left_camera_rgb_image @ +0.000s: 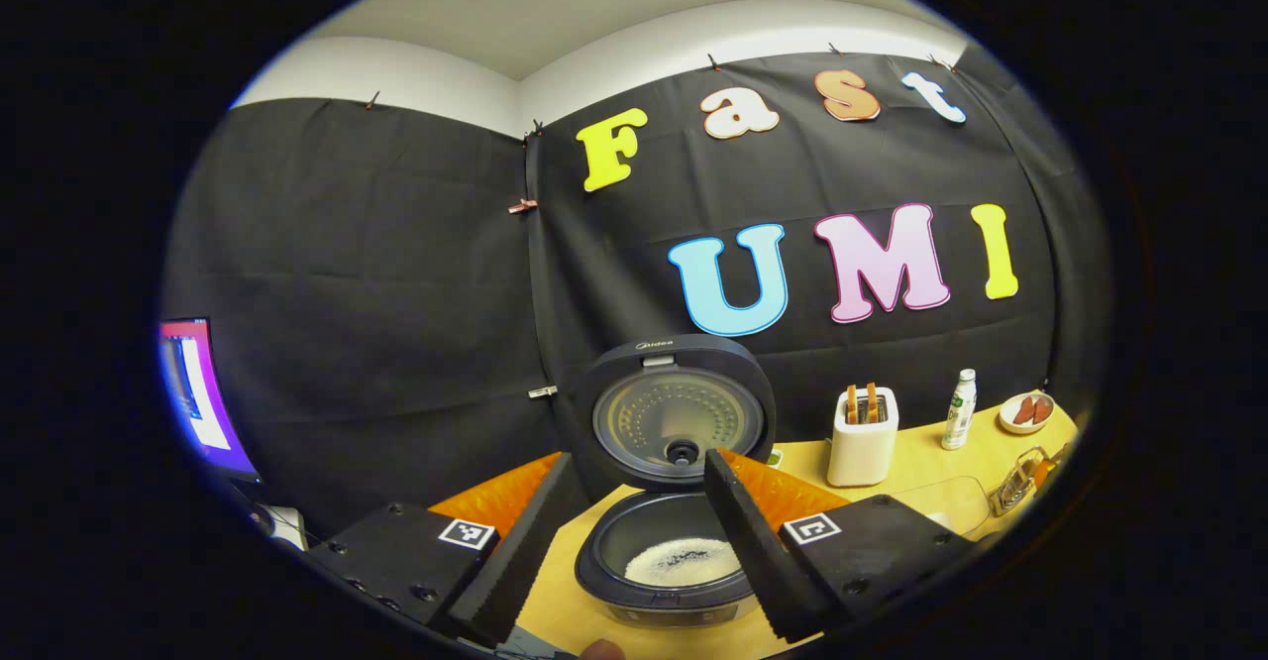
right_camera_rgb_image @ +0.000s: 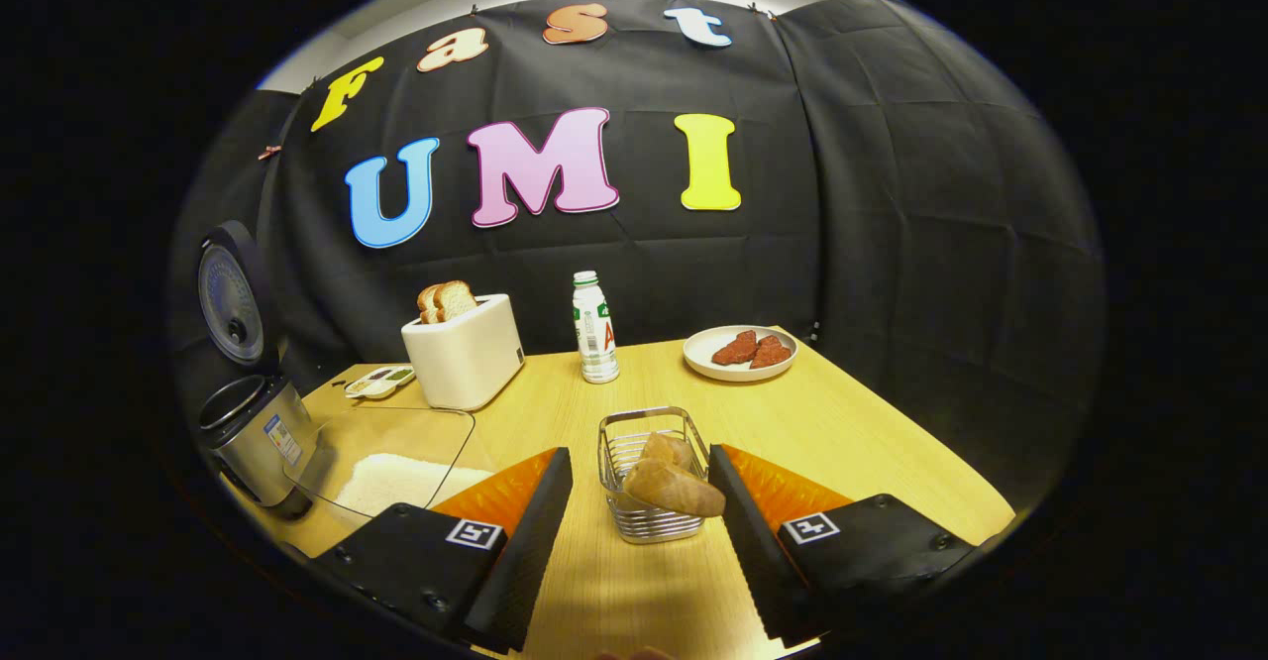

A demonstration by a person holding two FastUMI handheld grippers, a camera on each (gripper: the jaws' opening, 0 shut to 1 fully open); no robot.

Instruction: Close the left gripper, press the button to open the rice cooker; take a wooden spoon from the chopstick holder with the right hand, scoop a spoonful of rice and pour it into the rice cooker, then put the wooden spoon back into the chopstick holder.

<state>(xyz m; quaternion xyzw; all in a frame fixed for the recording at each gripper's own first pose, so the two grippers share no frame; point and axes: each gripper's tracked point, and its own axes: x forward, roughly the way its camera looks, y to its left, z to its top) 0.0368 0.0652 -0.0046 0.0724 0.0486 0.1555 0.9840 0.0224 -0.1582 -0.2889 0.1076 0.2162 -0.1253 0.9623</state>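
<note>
hovering left tongs apart | rice cooker open | right tongs apart

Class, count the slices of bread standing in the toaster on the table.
2. Both stand side by side in the slots of the white toaster: one slice to the left, the other slice beside it.

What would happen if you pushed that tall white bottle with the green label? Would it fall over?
Probably yes. The bottle stands upright, tall and narrow on a small base, so a push near its cap would likely tip it. Being round, it might then roll across the smooth wooden table. It looks like plastic, so probably not fragile.
</note>
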